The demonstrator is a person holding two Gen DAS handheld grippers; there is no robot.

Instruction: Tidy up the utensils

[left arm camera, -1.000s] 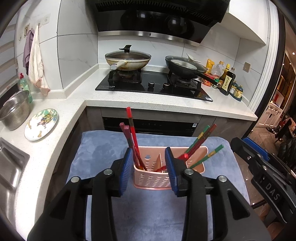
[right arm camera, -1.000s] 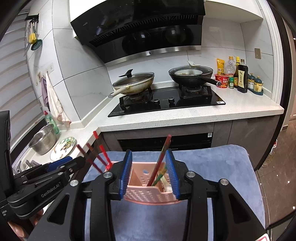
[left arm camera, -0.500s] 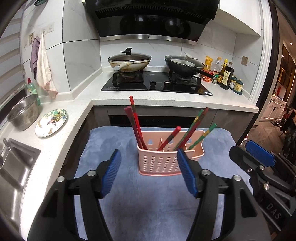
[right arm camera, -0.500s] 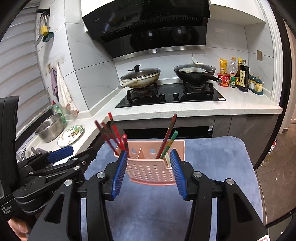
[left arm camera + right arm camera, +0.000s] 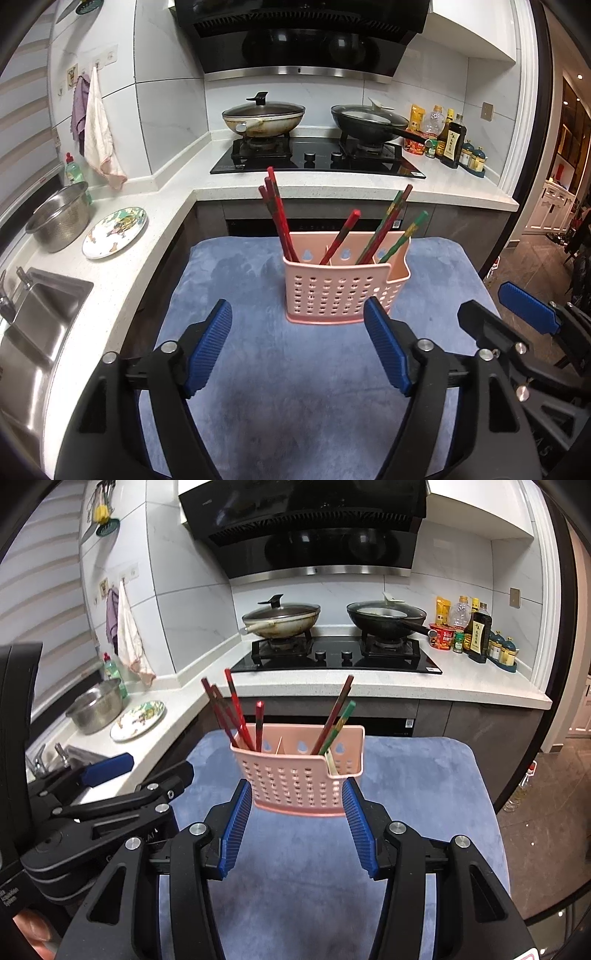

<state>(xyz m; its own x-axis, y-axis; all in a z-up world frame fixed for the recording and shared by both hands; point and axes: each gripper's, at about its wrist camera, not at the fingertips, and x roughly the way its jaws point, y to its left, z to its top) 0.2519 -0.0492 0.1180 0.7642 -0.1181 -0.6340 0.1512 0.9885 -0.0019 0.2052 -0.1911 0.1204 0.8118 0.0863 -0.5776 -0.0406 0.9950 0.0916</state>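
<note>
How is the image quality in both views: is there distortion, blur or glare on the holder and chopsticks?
Left wrist view: strong fisheye bending with dark corners, pink utensil holder and chopsticks sharp. Right wrist view: same bending, holder sharp, range hood glossy with reflections, blue cloth evenly lit, no hard shadows.

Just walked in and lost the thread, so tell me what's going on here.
A person is sorting chopsticks into a pink caddy that stands on a blue mat. All the chopsticks in view stand in the caddy. Neither gripper holds anything: the left gripper is opening short of the caddy, and the right gripper is opening around its base.
</note>
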